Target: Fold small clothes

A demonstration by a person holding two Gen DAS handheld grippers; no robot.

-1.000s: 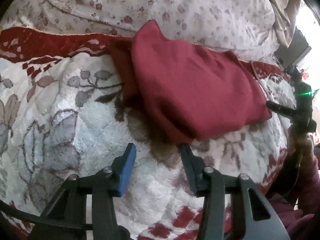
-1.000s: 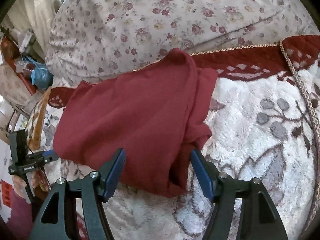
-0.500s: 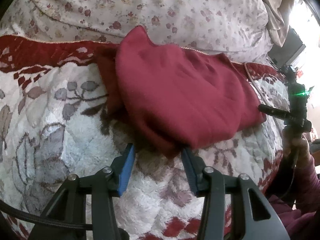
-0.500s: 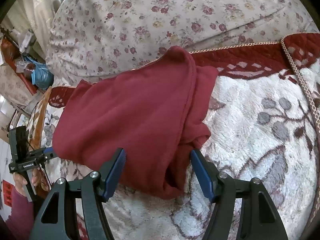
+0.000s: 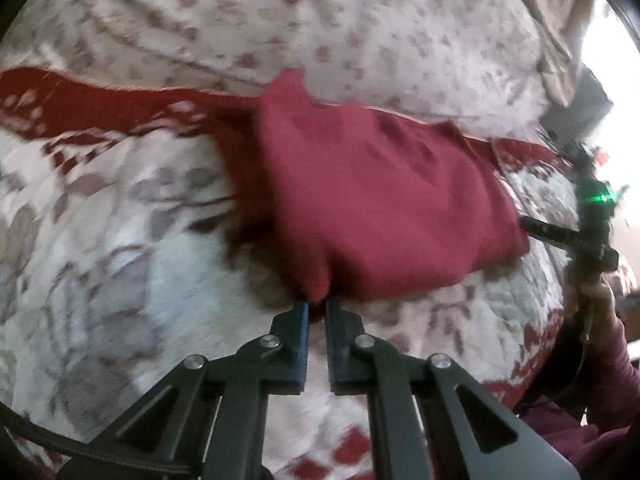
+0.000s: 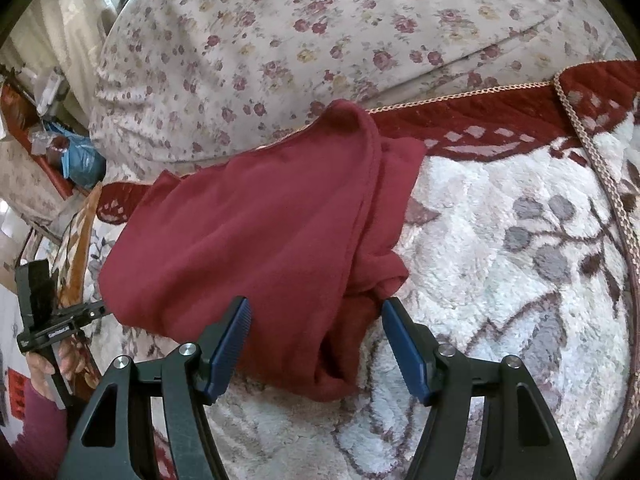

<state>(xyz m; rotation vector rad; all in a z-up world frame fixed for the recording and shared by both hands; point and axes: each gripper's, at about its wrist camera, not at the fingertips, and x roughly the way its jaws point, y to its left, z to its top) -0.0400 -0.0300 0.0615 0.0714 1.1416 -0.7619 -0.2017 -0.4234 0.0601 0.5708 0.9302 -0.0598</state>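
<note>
A dark red garment (image 5: 380, 208) lies partly folded on a white and red fleece blanket (image 5: 120, 264). My left gripper (image 5: 317, 308) is shut on the garment's near corner. In the right wrist view the same garment (image 6: 256, 240) fills the middle. My right gripper (image 6: 316, 320) is open, its blue pads either side of the garment's near edge, above the cloth. The right gripper's body shows at the right edge of the left wrist view (image 5: 596, 224). The left gripper's body shows at the left edge of the right wrist view (image 6: 48, 320).
A flowered quilt (image 6: 320, 40) is heaped behind the garment. The blanket's red border with gold braid (image 6: 592, 152) runs along the back and right. Cluttered shelves and a blue bag (image 6: 80, 160) stand far left of the bed.
My left gripper has moved forward and shut on the garment's near corner; it was open before. The right gripper has stayed open and crept a little closer over the cloth.
</note>
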